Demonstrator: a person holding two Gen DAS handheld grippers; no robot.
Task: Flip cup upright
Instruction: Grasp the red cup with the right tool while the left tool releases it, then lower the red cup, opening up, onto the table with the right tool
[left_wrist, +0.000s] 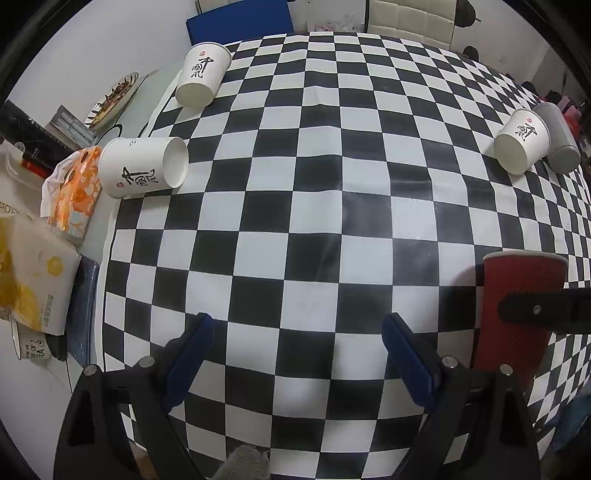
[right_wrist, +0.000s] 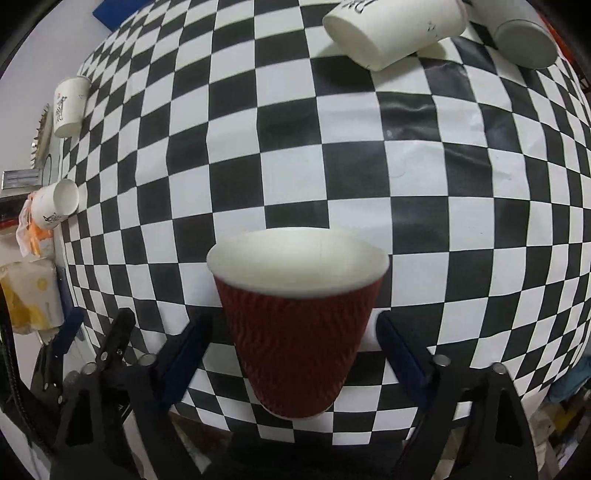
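Note:
A red ribbed paper cup (right_wrist: 295, 332) with a white rim stands upright on the checkered cloth, mouth up, between the fingers of my right gripper (right_wrist: 291, 343). The jaws are wide open with a gap on each side of the cup. The same cup (left_wrist: 517, 314) shows at the right of the left wrist view with a right gripper finger (left_wrist: 543, 308) across it. My left gripper (left_wrist: 299, 350) is open and empty over the cloth, left of the red cup.
Three white printed cups lie on their sides: far left (left_wrist: 203, 75), left edge (left_wrist: 142, 166), far right (left_wrist: 522, 140) beside a grey cup (left_wrist: 557, 136). Tissue packs (left_wrist: 74, 188), a plate (left_wrist: 110, 99) and boxes crowd the table's left edge.

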